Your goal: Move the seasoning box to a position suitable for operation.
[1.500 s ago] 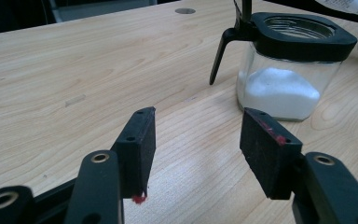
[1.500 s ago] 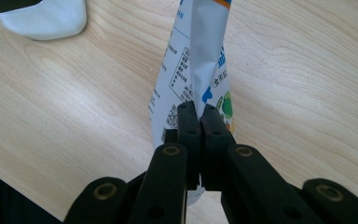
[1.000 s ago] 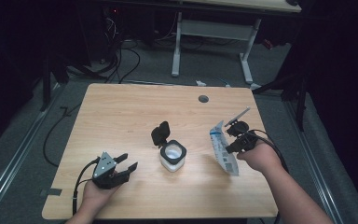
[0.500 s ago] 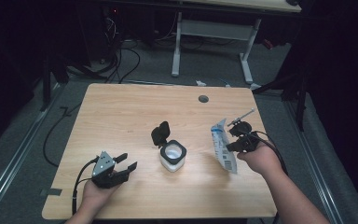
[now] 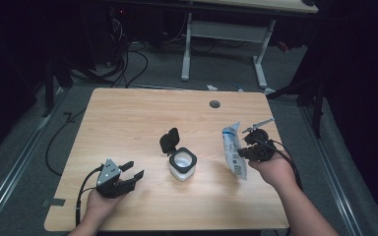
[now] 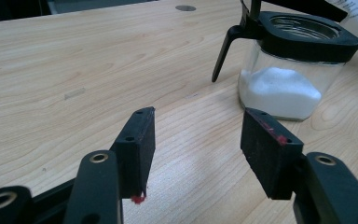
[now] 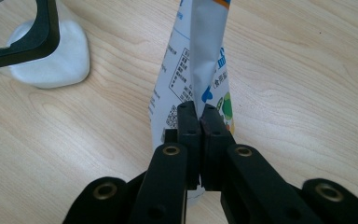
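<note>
A pale wood-grain desk point(image 5: 128, 118) carries a squarish clear glass jar point(image 5: 182, 165) of white powder, its black lid flipped up. Right of it, the right gripper point(image 5: 243, 149) pinches a printed white pouch point(image 5: 234, 157). The left gripper point(image 5: 130, 175) rests agape, empty.

Wooden table point(image 5: 128, 123) with a round cable hole point(image 5: 214, 104) near its far edge. Beyond the table: white desk frame point(image 5: 226, 34) on grey floor, black cables point(image 5: 128, 64) lying left of that frame.

black claws, brass rivets; left claw point(image 5: 130, 175) grey triangular plate, black cable
</note>
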